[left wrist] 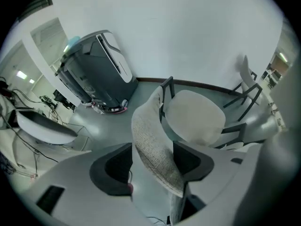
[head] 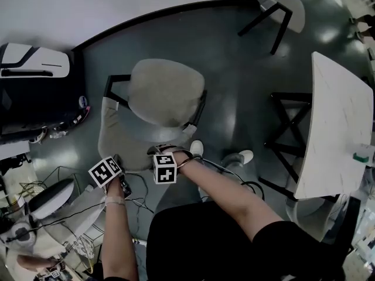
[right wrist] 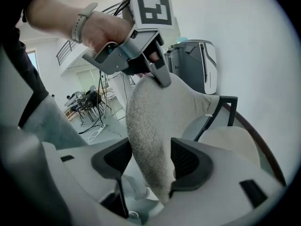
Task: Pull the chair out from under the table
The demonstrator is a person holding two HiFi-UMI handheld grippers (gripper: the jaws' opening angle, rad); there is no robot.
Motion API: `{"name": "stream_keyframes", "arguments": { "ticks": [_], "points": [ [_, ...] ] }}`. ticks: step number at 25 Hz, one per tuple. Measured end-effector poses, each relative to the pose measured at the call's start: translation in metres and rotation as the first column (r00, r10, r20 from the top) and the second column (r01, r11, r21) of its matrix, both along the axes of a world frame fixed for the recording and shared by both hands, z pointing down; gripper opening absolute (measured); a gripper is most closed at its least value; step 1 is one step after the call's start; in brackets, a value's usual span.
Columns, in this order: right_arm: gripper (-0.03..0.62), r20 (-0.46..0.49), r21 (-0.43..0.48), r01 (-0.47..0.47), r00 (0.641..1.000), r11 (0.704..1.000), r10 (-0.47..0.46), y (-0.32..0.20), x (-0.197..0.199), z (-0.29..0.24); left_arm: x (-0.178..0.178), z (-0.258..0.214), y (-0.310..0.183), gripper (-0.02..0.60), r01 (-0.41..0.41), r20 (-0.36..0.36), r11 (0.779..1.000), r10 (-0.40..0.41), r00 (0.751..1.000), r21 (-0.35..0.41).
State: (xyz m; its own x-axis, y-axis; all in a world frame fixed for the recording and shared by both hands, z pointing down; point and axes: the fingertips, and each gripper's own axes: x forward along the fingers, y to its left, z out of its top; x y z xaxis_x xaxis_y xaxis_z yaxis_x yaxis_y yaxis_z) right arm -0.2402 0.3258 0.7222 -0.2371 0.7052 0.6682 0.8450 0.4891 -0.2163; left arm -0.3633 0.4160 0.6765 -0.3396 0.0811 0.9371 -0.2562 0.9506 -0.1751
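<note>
The chair stands on the grey floor to the left of the white table (head: 340, 127), apart from it, with its pale seat (head: 167, 92) facing away from me. Its grey fabric backrest (head: 114, 139) is nearest to me. My left gripper (head: 119, 167) straddles the backrest's top edge (left wrist: 153, 145), with a gap showing beside the left pad. My right gripper (head: 163, 152) straddles the same edge (right wrist: 155, 121) farther right, its pads standing off the fabric. In the right gripper view the left gripper (right wrist: 157, 76) sits on the backrest's far end. Both are open.
A black and white machine (head: 35, 86) stands at the left by the wall. Cables (head: 64, 198) and gear lie on the floor at lower left. A second chair (head: 281, 4) is at the top right. The table's black frame (head: 290, 127) is beside my feet (head: 243, 156).
</note>
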Motion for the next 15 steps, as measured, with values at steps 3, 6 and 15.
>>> {"name": "stream_keyframes", "arguments": {
  "ticks": [3, 6, 15],
  "points": [
    [0.245, 0.0, -0.005, -0.019, 1.0, 1.0, 0.019, -0.012, 0.004, -0.011, -0.002, -0.027, 0.0, 0.27, -0.04, 0.082, 0.999, 0.043, 0.996, -0.036],
    [0.245, 0.007, -0.023, -0.079, 0.997, 0.997, 0.079, -0.028, 0.003, -0.029, -0.002, -0.048, -0.005, 0.268, -0.105, 0.118, 0.993, 0.11, 0.987, -0.049],
    [0.226, 0.023, -0.102, -0.454, 0.889, 0.885, 0.458, -0.122, -0.021, -0.088, -0.019, -0.106, -0.099, 0.185, -0.358, 0.305, 0.934, 0.344, 0.888, -0.011]
  ]
}}
